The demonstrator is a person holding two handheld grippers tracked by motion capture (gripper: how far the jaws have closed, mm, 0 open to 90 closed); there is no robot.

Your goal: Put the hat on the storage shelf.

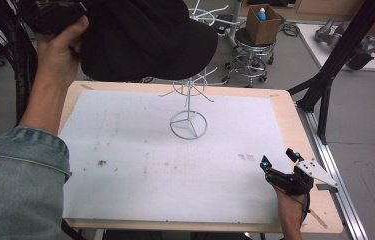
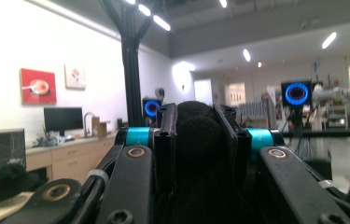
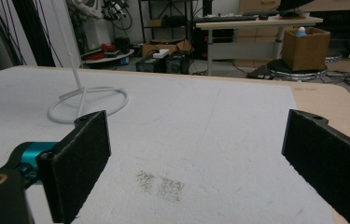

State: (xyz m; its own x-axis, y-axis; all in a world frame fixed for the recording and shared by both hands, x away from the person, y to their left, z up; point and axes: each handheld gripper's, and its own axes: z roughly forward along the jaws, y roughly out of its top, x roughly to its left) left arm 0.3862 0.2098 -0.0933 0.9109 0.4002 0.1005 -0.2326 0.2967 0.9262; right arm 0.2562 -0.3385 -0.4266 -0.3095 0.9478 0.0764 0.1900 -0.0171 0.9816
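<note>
Left gripper point(image 2: 195, 135) clamped on black cap point(image 1: 145, 37), held high above far left of table point(image 1: 295, 125), over wire stand point(image 1: 188, 117). Right gripper point(image 1: 280, 159) wide open, empty, near right.

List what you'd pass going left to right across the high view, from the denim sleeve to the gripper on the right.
Denim sleeve → black cap, held in the left gripper → white wire stand → right gripper, jaws open above the table's right edge.

Cap point(image 1: 145, 40) above rack point(image 1: 189, 107), behind the mat point(image 1: 125, 165).
</note>
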